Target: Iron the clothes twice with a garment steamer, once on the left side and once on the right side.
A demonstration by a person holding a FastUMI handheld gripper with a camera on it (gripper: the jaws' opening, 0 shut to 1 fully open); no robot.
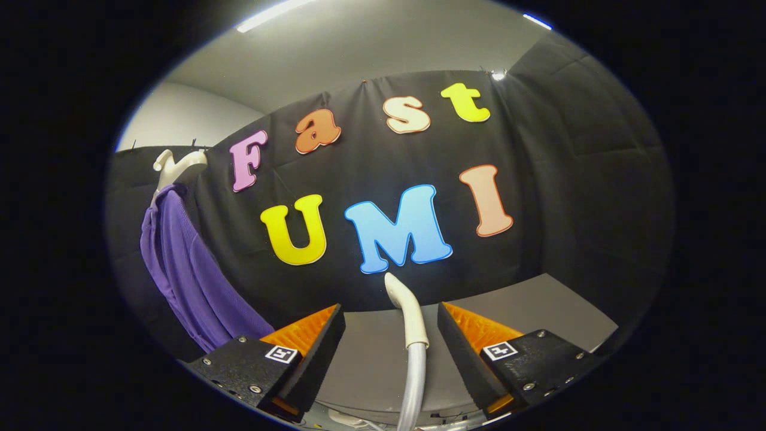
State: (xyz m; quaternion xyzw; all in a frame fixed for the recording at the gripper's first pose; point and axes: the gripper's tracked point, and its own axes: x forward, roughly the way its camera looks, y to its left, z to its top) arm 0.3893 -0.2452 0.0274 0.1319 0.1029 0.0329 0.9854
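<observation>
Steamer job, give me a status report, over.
Claw open, the white steamer nozzle on its pale ribbed hose upright between its fingers, ungripped. Purple garment on the white hanger off to the left, untouched. Nothing in the way.

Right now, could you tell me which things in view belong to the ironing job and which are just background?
Job: steamer head standing between the open gripper fingers; its hose; purple garment on a white hanger.
Background: grey table; black cloth wall.
</observation>
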